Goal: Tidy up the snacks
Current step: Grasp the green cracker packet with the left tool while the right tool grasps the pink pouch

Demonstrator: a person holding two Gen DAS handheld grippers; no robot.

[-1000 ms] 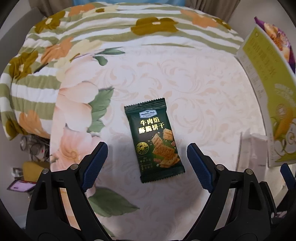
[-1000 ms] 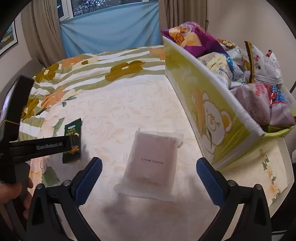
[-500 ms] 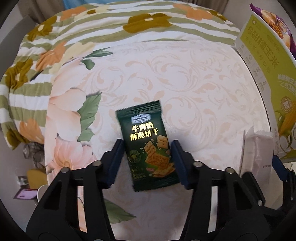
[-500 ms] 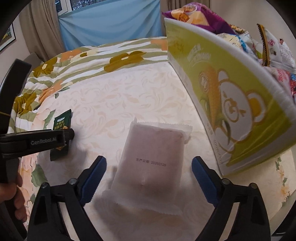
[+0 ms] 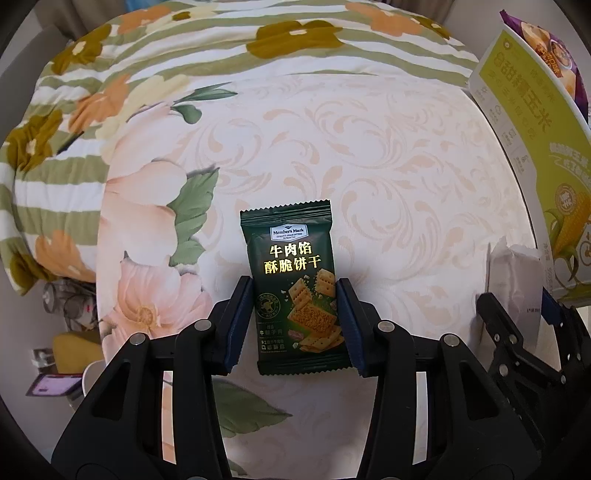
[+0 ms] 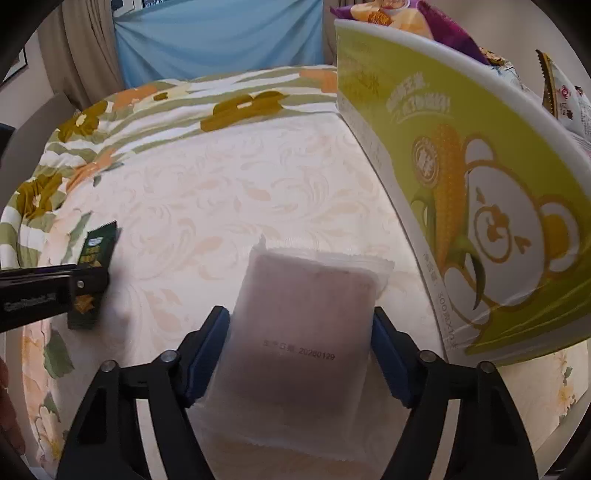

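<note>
My left gripper (image 5: 293, 321) is shut on a dark green cracker packet (image 5: 291, 280), its blue pads pressing both long sides, on the cream tablecloth. The packet also shows in the right wrist view (image 6: 92, 273), with the left gripper's arm across it. My right gripper (image 6: 299, 350) is shut on a frosted white packet with a pinkish filling (image 6: 303, 332), pads against both sides. That white packet shows at the right edge of the left wrist view (image 5: 513, 273). A yellow-green corn-print box (image 6: 461, 192) full of snack bags stands just to the right.
The round table carries a cream patterned cloth (image 5: 369, 155) over a floral striped cloth (image 5: 74, 110). A purple snack bag (image 6: 424, 18) sticks out of the box top. Blue fabric and curtains (image 6: 221, 37) hang behind. Clutter lies on the floor at the left (image 5: 66, 306).
Both grippers moved forward and down over their packets and closed: the left on the green cracker packet, the right on the white packet.
</note>
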